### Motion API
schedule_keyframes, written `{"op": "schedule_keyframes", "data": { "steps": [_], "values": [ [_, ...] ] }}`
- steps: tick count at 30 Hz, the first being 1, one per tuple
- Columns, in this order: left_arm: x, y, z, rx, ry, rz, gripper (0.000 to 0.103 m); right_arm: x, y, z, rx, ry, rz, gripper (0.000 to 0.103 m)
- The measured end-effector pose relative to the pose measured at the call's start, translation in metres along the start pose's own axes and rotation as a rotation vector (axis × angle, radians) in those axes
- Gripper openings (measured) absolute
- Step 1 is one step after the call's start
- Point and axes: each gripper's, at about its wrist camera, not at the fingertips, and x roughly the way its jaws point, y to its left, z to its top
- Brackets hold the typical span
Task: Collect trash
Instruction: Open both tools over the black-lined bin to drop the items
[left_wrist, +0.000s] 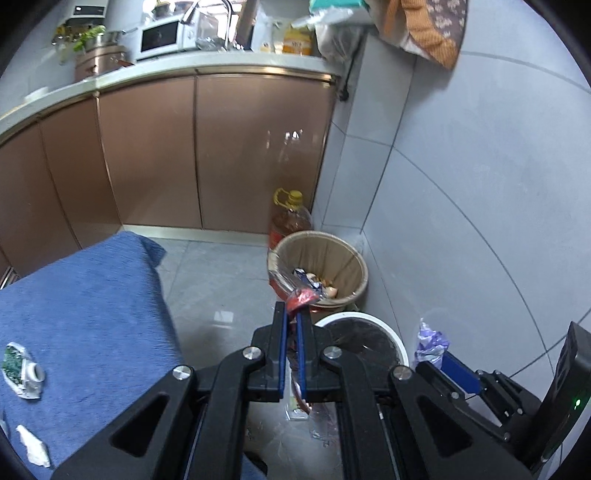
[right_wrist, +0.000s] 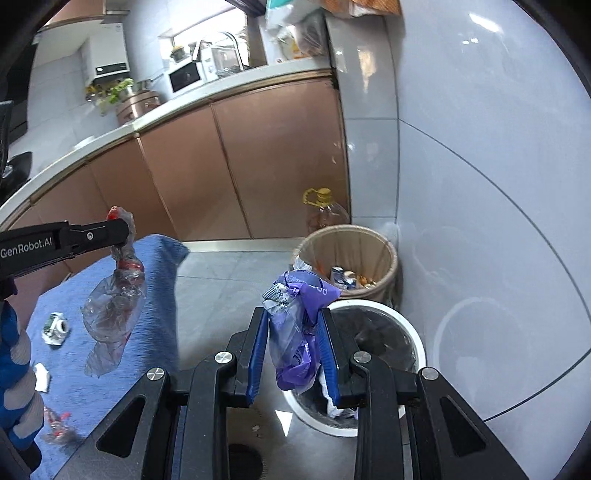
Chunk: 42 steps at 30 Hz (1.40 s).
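Observation:
My left gripper (left_wrist: 291, 314) is shut on a crushed clear plastic bottle with a red cap (left_wrist: 301, 297); in the right wrist view the bottle (right_wrist: 114, 306) hangs below the left gripper (right_wrist: 122, 225), above the blue cloth. My right gripper (right_wrist: 293, 314) is shut on a crumpled purple plastic wrapper (right_wrist: 299, 325), held over the white-rimmed bin with a black liner (right_wrist: 417, 347). The wrapper (left_wrist: 430, 341) and the white bin (left_wrist: 400, 347) also show in the left wrist view.
A tan bin (right_wrist: 384, 236) holding scraps stands behind the white one, beside an oil jug (right_wrist: 325, 210). The blue cloth (left_wrist: 85, 295) carries a crushed carton (left_wrist: 22, 369) and white paper scraps (left_wrist: 35, 446). Brown cabinets (left_wrist: 221, 147) and a tiled wall (right_wrist: 480, 184) hem in the corner.

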Motion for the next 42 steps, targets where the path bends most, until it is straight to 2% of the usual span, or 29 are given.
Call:
{"op": "schedule_keyframes", "data": {
  "steps": [8,17,20,22,23,24,34,42],
  "values": [
    [0.058,-0.024,0.006,0.001,0.078,-0.043,0.004,0.032,-0.018,-0.006,-0.009,0.053,-0.071,0.026],
    [0.121,-0.053,0.001,0.025,0.155,-0.046,0.007,0.053,-0.037,-0.006,-0.031,0.094,-0.162,0.026],
    [0.134,-0.056,-0.002,0.02,0.182,-0.06,0.012,0.057,-0.041,-0.007,-0.032,0.104,-0.181,0.026],
    [0.138,-0.056,-0.004,0.003,0.197,-0.089,0.023,0.059,-0.042,-0.008,-0.029,0.112,-0.183,0.026],
    [0.139,-0.057,-0.004,0.001,0.197,-0.095,0.033,0.059,-0.042,-0.008,-0.033,0.114,-0.189,0.027],
    [0.138,-0.058,-0.005,-0.001,0.193,-0.098,0.037,0.06,-0.042,-0.009,-0.036,0.119,-0.19,0.027],
    [0.112,-0.06,-0.004,0.016,0.179,-0.127,0.038,0.051,-0.042,-0.009,-0.017,0.111,-0.191,0.037],
    [0.062,-0.042,-0.005,0.011,0.105,-0.096,0.038,0.03,-0.023,-0.01,-0.018,0.081,-0.158,0.04]
  ]
}}
